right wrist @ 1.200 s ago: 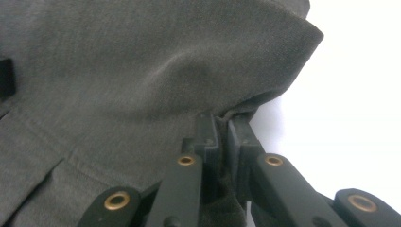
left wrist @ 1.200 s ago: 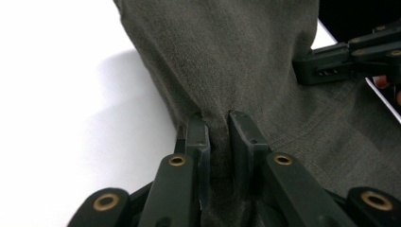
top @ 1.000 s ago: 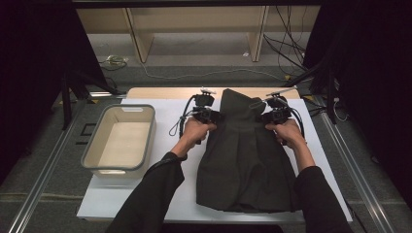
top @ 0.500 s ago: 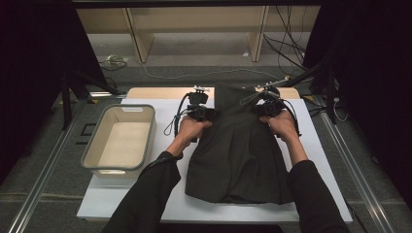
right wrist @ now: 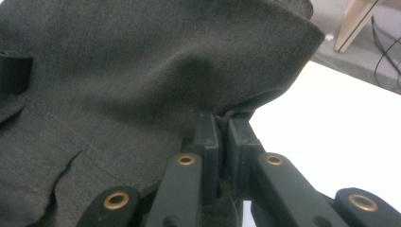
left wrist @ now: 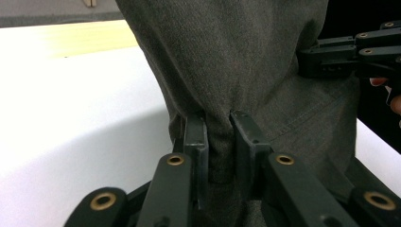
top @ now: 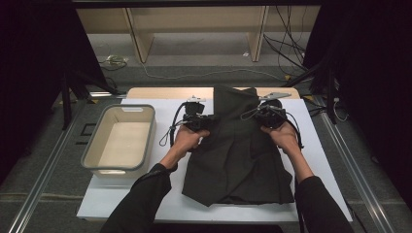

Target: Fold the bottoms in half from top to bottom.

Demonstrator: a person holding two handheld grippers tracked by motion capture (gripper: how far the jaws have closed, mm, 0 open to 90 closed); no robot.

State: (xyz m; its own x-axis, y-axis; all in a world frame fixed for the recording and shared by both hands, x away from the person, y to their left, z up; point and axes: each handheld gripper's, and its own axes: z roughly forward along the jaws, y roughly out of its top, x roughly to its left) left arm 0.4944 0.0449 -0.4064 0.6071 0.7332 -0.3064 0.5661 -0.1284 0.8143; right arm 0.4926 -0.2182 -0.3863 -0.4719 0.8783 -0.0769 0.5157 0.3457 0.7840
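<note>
The dark garment [top: 238, 150] is pinched at both side edges by left tongs [left wrist: 218, 142] and right tongs [right wrist: 222, 137] (white table [top: 320, 160] bare beside).

White tabletop with a garment and a bin on it

The tabletop [top: 320, 160] is white, with a strip of pale wood along its far edge. A dark grey garment [top: 238, 160] lies spread over its middle and near part, its far end lifted off the surface. Well to the left, apart from the cloth, a beige plastic bin [top: 94, 155] sits at the tabletop's left edge.
</note>
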